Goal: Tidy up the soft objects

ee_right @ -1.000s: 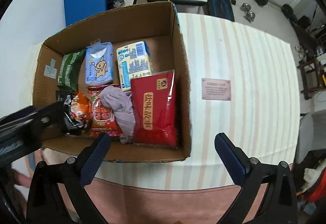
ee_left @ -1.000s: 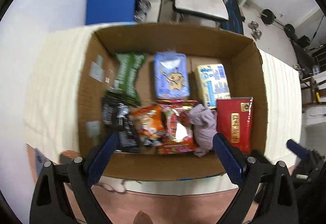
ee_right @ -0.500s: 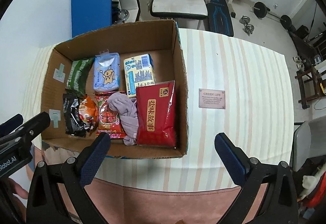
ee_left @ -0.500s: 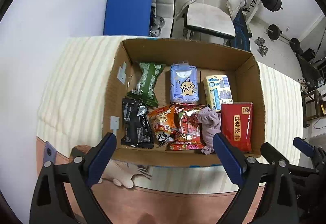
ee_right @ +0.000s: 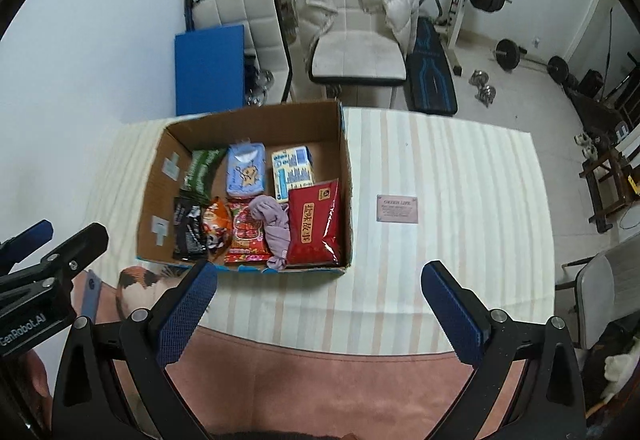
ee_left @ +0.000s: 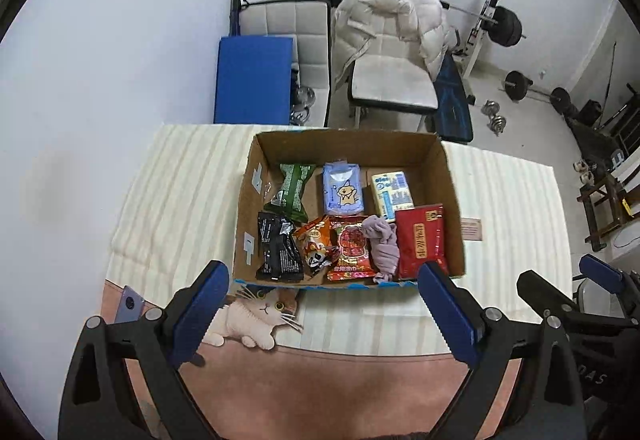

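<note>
Both grippers hang empty with jaws spread wide short of the cardboard box (ee_left: 452, 208) — the left gripper (ee_left: 324, 304) faces it squarely and nearer, the right gripper (ee_right: 320, 304) sits off to its right — and the packets and purple cloth (ee_left: 384, 246) lie inside, straight ahead.

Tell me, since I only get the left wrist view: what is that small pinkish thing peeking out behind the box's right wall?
Observer: A pink card lying flat on the striped tablecloth, apart from the cardboard box. Its heading reads GREEN LIFE.
Operator: I only glimpse the other gripper at the edge. Is it carrying anything?
Observer: No. The right gripper is wide open over the tablecloth in front of the box, with nothing between its fingers.
</note>
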{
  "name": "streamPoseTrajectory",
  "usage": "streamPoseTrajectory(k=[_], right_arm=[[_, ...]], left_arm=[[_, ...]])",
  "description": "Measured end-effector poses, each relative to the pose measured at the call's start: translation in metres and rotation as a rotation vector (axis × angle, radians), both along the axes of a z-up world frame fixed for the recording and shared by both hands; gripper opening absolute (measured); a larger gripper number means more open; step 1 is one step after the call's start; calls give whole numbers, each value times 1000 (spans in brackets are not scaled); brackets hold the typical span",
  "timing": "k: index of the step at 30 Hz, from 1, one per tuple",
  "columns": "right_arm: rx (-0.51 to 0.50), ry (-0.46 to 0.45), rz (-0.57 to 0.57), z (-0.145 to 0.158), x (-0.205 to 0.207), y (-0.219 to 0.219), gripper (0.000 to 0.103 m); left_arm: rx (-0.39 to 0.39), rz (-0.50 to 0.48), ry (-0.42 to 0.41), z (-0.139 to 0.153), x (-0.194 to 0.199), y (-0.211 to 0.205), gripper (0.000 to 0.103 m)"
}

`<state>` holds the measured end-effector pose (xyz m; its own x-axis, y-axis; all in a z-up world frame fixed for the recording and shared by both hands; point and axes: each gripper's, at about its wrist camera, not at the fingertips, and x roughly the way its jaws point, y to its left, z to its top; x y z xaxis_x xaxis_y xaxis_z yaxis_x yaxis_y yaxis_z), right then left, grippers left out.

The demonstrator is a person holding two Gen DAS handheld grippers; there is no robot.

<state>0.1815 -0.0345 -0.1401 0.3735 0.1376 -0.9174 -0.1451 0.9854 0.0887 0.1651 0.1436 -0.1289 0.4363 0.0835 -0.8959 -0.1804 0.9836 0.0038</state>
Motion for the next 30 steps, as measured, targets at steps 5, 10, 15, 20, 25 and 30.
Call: streamPoseTrajectory(k=[5, 10, 15, 20, 25, 30], right_arm=[[27, -55, 10, 39, -30, -8, 103], [41, -98, 25, 72, -57, -16, 103], [38, -123, 41, 92, -81, -18, 103], [43, -132, 59, 104, -100, -20, 103], [32, -160, 53, 114, -110, -24, 103], [9, -198, 33, 119, -109, -26, 103]], left_arm=[[-10, -4, -30, 23, -24, -5, 97], [-46, -6, -57, 49, -49, -11, 97], [-53, -15, -83, 68, -68, -17, 97], [-24, -11, -114, 78, -79, -18, 97], [-3, -13, -148, 85, -86, -20, 97], [2, 5, -161, 85, -90, -18, 98]])
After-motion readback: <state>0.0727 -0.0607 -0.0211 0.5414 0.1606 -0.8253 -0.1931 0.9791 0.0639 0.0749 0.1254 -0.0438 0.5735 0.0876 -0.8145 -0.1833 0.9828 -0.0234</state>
